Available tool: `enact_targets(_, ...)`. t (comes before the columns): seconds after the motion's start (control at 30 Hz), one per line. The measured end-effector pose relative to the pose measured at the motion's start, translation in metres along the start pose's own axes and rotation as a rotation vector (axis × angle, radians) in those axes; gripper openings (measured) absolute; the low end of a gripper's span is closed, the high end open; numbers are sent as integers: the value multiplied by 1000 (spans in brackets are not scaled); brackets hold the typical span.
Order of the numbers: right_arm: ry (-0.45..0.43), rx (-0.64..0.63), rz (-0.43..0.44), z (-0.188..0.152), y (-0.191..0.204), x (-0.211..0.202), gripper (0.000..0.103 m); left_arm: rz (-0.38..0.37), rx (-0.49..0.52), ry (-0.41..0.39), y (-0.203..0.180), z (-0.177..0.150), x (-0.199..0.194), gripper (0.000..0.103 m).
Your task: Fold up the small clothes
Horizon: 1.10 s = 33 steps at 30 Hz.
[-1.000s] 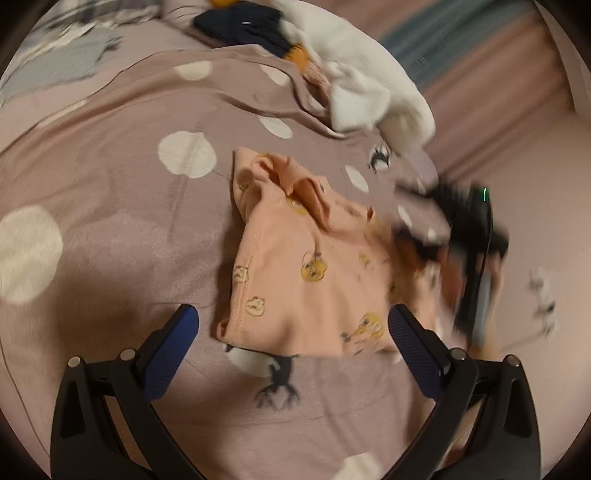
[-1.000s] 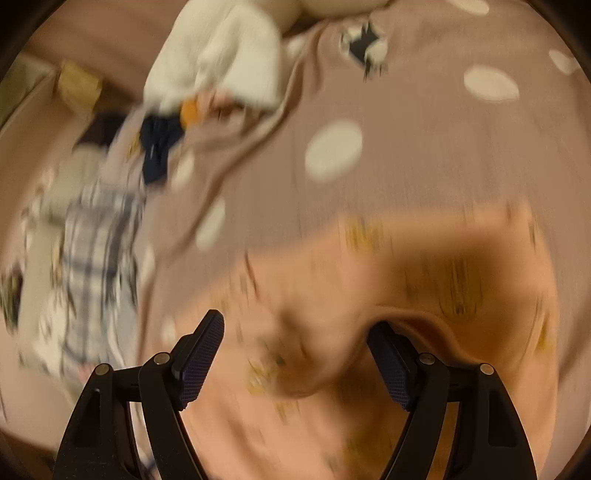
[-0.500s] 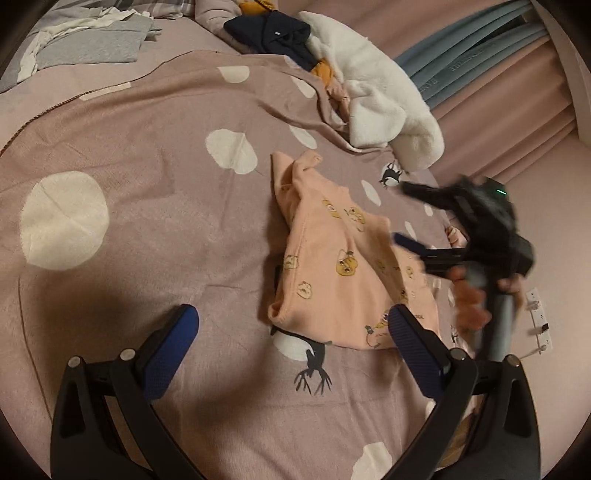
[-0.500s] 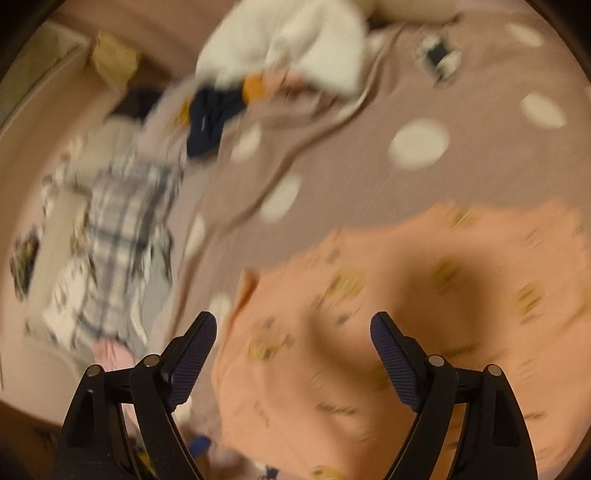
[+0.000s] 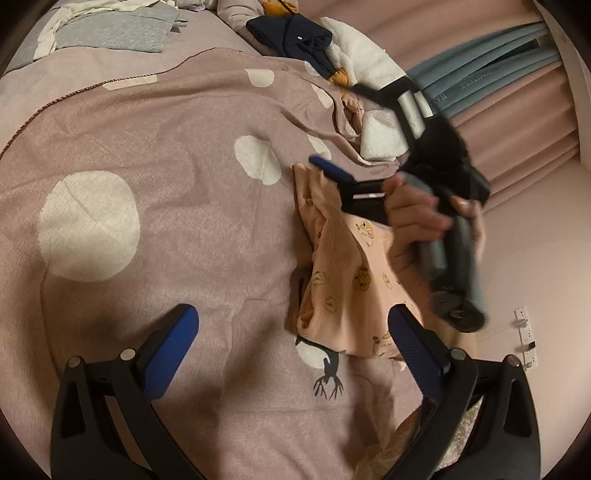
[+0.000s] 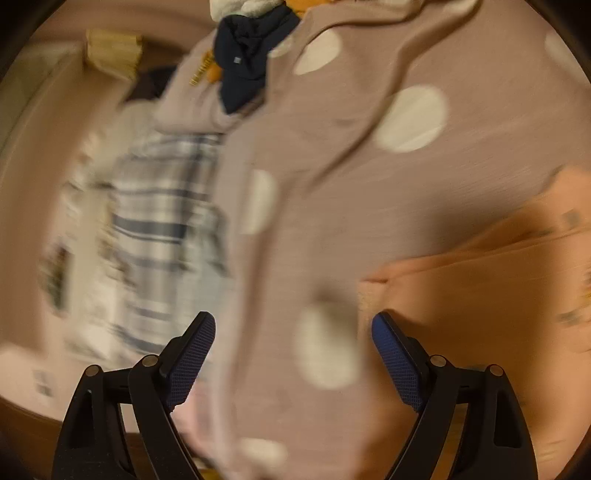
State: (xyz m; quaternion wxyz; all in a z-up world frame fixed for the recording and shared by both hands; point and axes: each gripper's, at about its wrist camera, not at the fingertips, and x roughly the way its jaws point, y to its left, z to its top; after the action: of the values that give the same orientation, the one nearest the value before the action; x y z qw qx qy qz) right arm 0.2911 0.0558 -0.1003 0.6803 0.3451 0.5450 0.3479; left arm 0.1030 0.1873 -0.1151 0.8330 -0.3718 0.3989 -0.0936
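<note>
My right tool has just been opening and holds nothing. The peach top lies on the bed, long side away from me, right beside it.

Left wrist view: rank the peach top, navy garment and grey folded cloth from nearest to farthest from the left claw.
1. Peach top, right of centre, beside the left claw's right finger.
2. Navy garment, far, top centre.
3. Grey folded cloth, top left; nearly as far, order uncertain.
</note>
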Motion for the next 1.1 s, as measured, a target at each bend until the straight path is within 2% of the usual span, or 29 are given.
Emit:
enact_targets(0.07, 2, -34, -4, -10, 11, -6, 87, 23, 21, 8, -1, -4, 1, 102)
enact_targets(0.13, -26, -103, -59, -25, 22, -31, 87, 26, 24, 9, -2, -10, 1, 102)
enact_targets(0.27, -74, -173, -166, -59, 30, -91, 87, -73, -4, 50, -10, -22, 9, 102)
enact_targets(0.33, -88, -188, -190, -73, 26, -118, 87, -97, -1, 67, -18, -27, 16, 102)
enact_targets(0.43, -129, -202, -261, -104, 5, -174, 89, -110, 15, 77, -33, -36, 28, 102)
enact_targets(0.53, -173, -198, -361, -121, -19, -199, 91, -132, 17, 90, -44, -43, 40, 102)
enact_targets(0.63, -206, -129, -530, -144, -58, -225, 93, -184, -9, 121, -51, -51, 49, 102)
enact_targets(0.7, -226, -86, -569, -153, -81, -235, 93, -217, -13, 143, -56, -54, 55, 102)
enact_targets(0.77, -212, -24, -502, -157, -110, -240, 93, -225, -10, 144, -61, -57, 59, 102)
enact_targets(0.87, -176, 109, -330, -153, -156, -239, 93, -227, -9, 150, -67, -59, 66, 102)
enact_targets(0.97, -229, 134, -224, -145, -168, -241, 93, -225, 6, 159, -72, -56, 75, 102)
enact_targets(1.1, -264, 128, -147, -131, -167, -241, 93, -246, -29, 144, -72, -49, 88, 102)
